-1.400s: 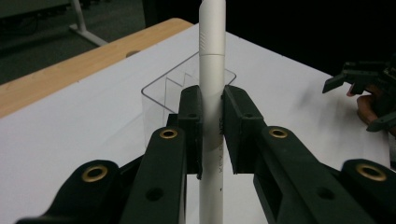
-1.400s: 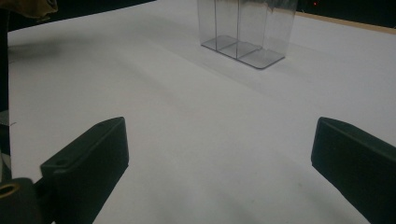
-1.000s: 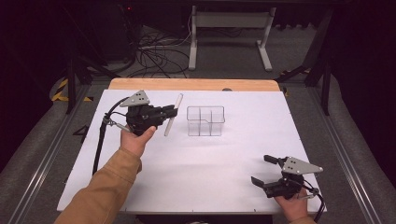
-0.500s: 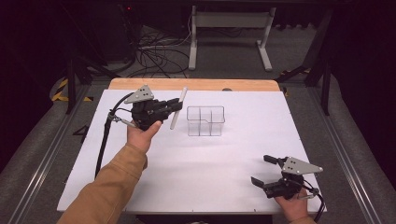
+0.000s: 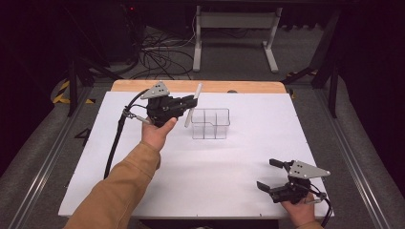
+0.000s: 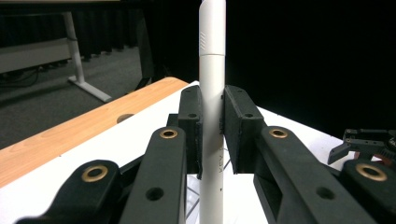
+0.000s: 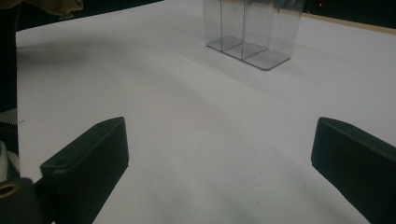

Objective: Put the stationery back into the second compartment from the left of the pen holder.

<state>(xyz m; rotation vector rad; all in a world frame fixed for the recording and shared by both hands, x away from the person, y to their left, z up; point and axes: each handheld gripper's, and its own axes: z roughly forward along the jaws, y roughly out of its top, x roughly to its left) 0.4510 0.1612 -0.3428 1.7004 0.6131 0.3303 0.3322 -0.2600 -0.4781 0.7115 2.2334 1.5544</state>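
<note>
My left gripper (image 5: 190, 104) is shut on a white pen (image 5: 193, 104), held in the air just left of a clear plastic organizer (image 5: 210, 123) with three compartments. In the left gripper view the pen (image 6: 211, 93) stands upright between the two black pads (image 6: 192, 126), its ends past the top and bottom edges. My right gripper (image 5: 270, 174) rests near the table's front right corner, jaws wide open with nothing between them. The right gripper view looks across the white sheet to the organizer (image 7: 250, 28); both its fingers (image 7: 88, 154) stand far apart.
A white sheet (image 5: 200, 181) covers the table; a wooden strip (image 5: 215, 86) runs along its far edge. A cable (image 5: 117, 138) trails from the left gripper over the sheet. Beyond the table are desk legs (image 5: 198, 45) and floor cables.
The left hand has carried the pen to the right and a little farther back, closer to the organizer. The right gripper has stayed in place.
</note>
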